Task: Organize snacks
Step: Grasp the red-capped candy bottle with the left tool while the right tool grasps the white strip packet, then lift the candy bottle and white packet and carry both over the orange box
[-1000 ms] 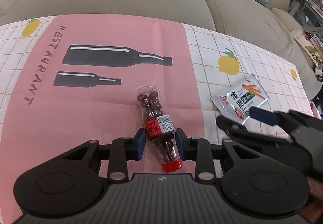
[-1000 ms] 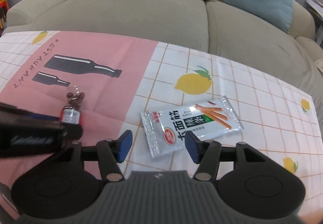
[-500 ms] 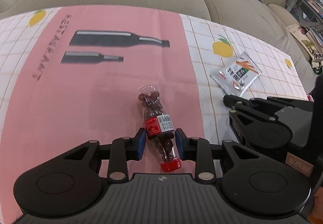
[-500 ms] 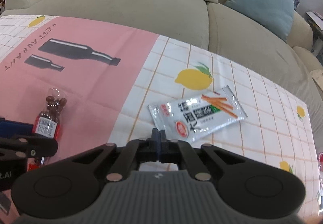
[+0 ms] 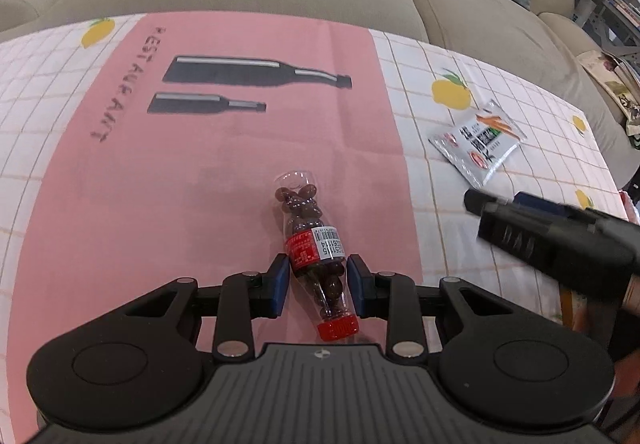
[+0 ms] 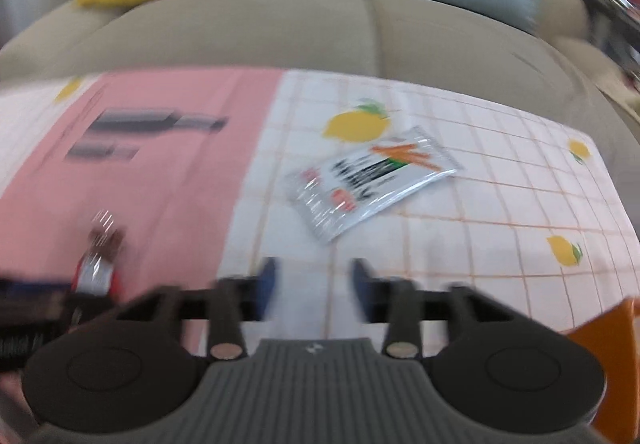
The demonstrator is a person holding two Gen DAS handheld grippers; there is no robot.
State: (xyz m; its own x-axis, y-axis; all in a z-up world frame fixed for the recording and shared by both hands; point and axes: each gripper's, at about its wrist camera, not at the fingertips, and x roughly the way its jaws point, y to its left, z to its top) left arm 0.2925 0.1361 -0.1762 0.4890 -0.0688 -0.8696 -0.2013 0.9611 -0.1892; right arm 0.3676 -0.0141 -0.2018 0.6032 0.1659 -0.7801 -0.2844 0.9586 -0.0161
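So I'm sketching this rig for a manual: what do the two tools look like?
Both match: the left tool and right tool have black linkage arms with round silver pivot pins, blue pads on the fingertips, two round black housings and a ribbed grey body.

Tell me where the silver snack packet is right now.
The silver snack packet lies flat on the white checked part of the tablecloth, just below a printed lemon and ahead of the right tool, whose jaws are opening with nothing between them.

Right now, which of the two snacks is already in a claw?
The little candy bottle with the red cap, lying on the pink cloth between the left claw pads. The silver snack packet lies untouched on the checked cloth.
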